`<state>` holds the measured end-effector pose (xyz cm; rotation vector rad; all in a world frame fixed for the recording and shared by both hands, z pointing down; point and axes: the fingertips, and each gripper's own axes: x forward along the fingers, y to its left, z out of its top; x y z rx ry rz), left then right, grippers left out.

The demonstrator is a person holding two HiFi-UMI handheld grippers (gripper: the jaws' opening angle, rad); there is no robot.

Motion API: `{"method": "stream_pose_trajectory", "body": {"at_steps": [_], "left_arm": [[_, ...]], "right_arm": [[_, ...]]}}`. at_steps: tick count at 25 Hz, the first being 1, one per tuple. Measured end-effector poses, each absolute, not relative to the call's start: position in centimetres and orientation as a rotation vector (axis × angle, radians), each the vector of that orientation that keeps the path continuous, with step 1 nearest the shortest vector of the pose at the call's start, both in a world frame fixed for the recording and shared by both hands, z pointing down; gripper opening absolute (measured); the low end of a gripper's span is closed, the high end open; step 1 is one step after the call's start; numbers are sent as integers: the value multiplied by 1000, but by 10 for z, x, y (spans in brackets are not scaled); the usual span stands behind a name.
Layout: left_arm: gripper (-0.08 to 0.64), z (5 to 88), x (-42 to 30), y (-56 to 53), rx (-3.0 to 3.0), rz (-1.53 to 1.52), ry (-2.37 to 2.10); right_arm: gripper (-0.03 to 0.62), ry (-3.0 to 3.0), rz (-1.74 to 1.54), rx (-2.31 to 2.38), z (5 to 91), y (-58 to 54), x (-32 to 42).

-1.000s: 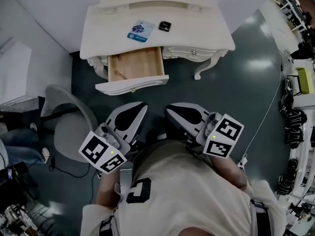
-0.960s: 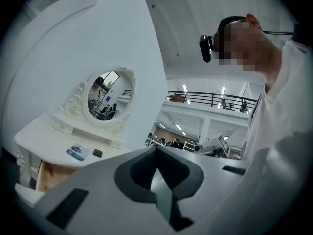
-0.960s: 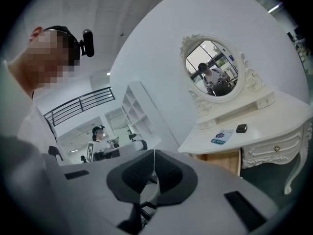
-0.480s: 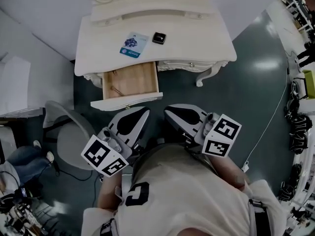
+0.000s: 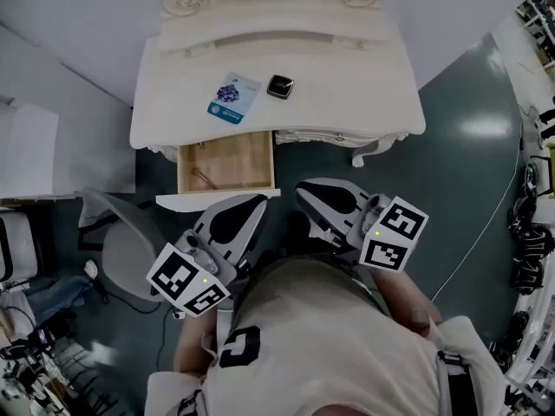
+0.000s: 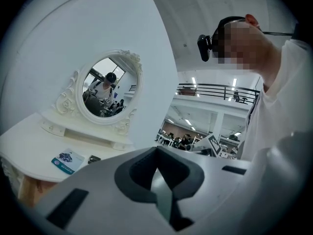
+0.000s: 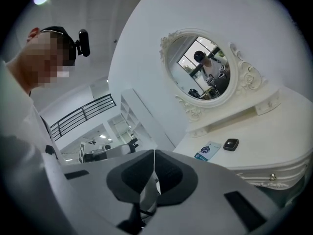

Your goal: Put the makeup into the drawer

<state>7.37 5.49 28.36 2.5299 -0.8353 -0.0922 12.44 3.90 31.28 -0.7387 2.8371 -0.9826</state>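
Observation:
A white dressing table (image 5: 364, 76) stands ahead of me. On its top lie a blue-and-white makeup packet (image 5: 232, 98) and a small black compact (image 5: 279, 86). Below them the wooden drawer (image 5: 250, 159) is pulled out, with a small thin item (image 5: 201, 178) inside. My left gripper (image 5: 253, 204) and right gripper (image 5: 307, 192) hang side by side short of the drawer front, both shut and empty. The left gripper view shows its gripper (image 6: 156, 149) with the packet (image 6: 67, 159) and compact (image 6: 94, 158) beyond. In the right gripper view the gripper (image 7: 154, 152) points at the packet (image 7: 208, 151) and compact (image 7: 230, 144).
An oval mirror (image 7: 205, 67) in a carved white frame rises at the back of the table. A grey chair (image 5: 130, 250) stands on the dark floor left of me. A thin cable (image 5: 481, 232) runs across the floor at the right. A wall lies behind the table.
I have come closer to the table: it and the open drawer have slid down the head view toward both grippers. Both grippers stay shut and empty.

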Motion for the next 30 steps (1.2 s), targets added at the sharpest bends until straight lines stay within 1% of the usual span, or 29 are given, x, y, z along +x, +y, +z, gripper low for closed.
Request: {"method": "stream_pose_trajectory", "body": {"at_steps": [10, 17, 18, 19, 23, 30], "left_arm": [[57, 288, 92, 3, 2487, -84, -987], [57, 289, 78, -15, 2472, -108, -1022], [57, 290, 75, -18, 2474, -111, -1010], [57, 291, 72, -21, 2477, -115, -996], [57, 300, 59, -38, 2474, -129, -914], [57, 307, 46, -66, 2479, -137, -783]], "right_arm": [[29, 2949, -927, -674, 332, -42, 152], [33, 3025, -798, -745, 344, -79, 144], [100, 3031, -785, -758, 346, -84, 141], [255, 3039, -778, -775, 349, -89, 138], [292, 3093, -703, -896, 366, -113, 125], [314, 3193, -671, -986, 401, -155, 109]]}}
